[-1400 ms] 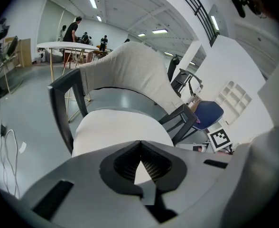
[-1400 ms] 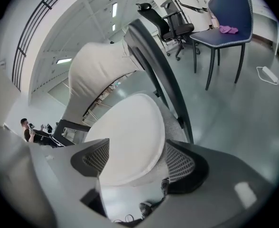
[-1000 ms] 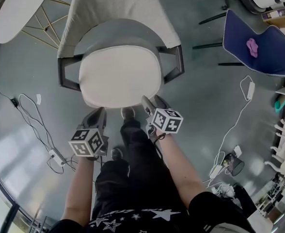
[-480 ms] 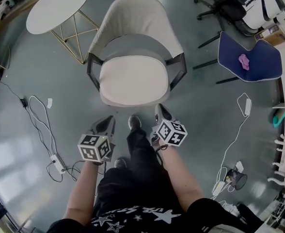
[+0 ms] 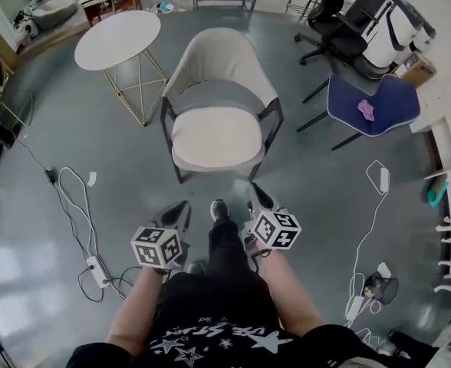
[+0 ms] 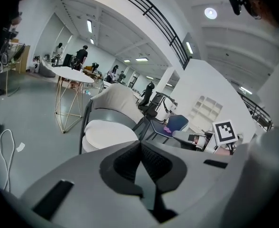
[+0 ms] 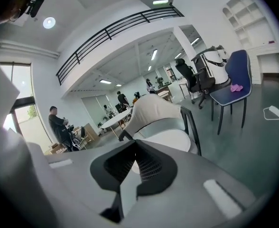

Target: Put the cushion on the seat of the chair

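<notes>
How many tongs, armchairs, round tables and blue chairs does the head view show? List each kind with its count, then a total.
Grey hand-held tongs with marker cubes (left tongs, right tongs): 2
Beige upholstered armchair: 1
Round white table on gold wire legs: 1
Blue chair on dark legs: 1
Total: 5

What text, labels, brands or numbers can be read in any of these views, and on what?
No legible text in any view.
Left marker cube: black-and-white square patterns only, no letters or digits.
Right marker cube: the same, patterns only.
Black shirt: white stars and a line of white print, too blurred to read.
Cardboard box: any label is too small to read.
</notes>
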